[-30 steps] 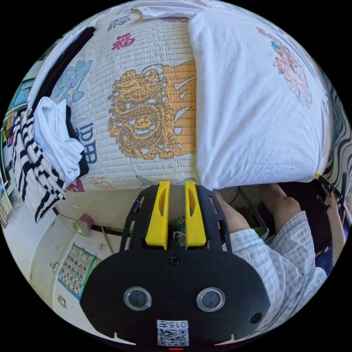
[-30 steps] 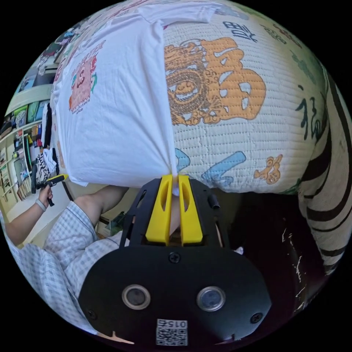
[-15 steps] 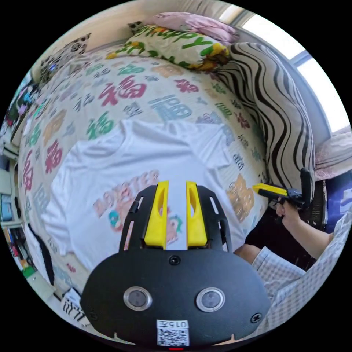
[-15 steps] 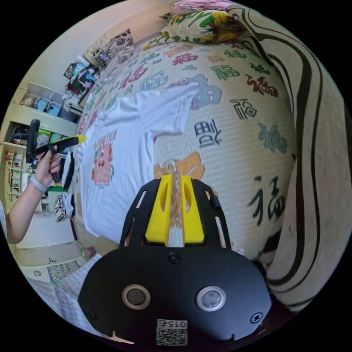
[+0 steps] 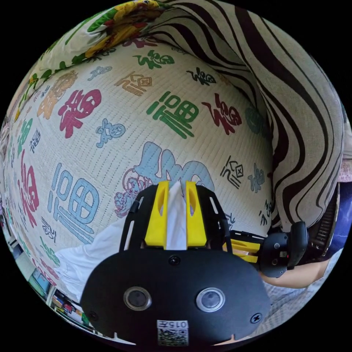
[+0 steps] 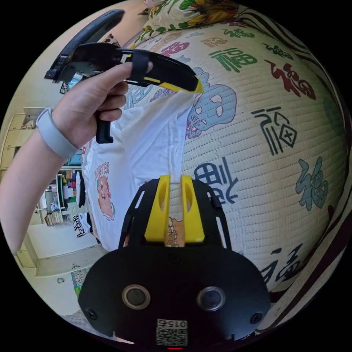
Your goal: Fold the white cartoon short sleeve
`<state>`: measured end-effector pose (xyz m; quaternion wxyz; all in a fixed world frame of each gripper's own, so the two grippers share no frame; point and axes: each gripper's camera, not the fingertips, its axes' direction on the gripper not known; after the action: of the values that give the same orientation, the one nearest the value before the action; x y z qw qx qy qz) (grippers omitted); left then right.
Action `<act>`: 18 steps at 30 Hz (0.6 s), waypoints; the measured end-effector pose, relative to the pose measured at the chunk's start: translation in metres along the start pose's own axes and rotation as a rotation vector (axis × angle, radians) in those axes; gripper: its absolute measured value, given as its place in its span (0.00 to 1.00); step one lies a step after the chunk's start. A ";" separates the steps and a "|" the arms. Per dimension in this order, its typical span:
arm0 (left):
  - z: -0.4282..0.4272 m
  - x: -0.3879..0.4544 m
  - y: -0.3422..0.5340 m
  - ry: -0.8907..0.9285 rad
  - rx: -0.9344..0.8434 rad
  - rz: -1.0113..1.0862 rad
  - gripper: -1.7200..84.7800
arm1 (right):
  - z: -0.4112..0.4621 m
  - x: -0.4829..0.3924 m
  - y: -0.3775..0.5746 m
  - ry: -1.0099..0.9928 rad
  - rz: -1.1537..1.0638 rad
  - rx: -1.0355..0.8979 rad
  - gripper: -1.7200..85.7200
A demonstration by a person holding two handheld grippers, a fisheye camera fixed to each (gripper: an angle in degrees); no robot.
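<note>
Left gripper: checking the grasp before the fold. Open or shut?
Shut: the left gripper has white shirt fabric pinched between its jaws.

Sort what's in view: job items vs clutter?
Job:
- white cartoon tee, sleeve pinched in the left gripper
- right gripper, jaws close together at the tee's edge, nothing visibly clamped

Lying about:
- printed quilt under the tee
- striped blanket
- floral pillow
- clothes pile on the floor

A white shirt (image 6: 146,146) with a red monster print lies on a cream quilt (image 5: 110,110) patterned with red, green and blue characters.
</note>
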<state>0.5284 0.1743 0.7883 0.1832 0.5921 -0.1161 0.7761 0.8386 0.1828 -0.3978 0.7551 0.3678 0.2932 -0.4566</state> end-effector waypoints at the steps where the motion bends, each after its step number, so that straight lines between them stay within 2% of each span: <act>1: 0.002 0.001 0.010 -0.020 0.011 0.001 0.03 | -0.001 0.002 0.002 -0.013 0.003 0.004 0.07; 5: -0.014 -0.015 0.054 0.082 0.105 -0.009 0.02 | -0.007 0.000 0.012 -0.047 -0.039 0.021 0.04; 8: -0.056 -0.042 0.121 0.151 0.253 -0.041 0.01 | -0.028 -0.013 0.021 -0.057 -0.105 0.071 0.03; 13: -0.130 -0.109 0.314 0.170 0.476 -0.136 0.01 | -0.057 -0.073 0.037 -0.072 -0.318 0.107 0.02; 18: -0.105 -0.152 0.482 0.115 0.424 -0.268 0.01 | -0.015 -0.144 0.053 -0.051 -0.509 -0.018 0.02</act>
<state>0.2678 -0.2426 0.6315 0.1626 0.5821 0.1392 0.7844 0.8252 0.2799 -0.2787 0.6263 0.2638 0.3612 -0.6385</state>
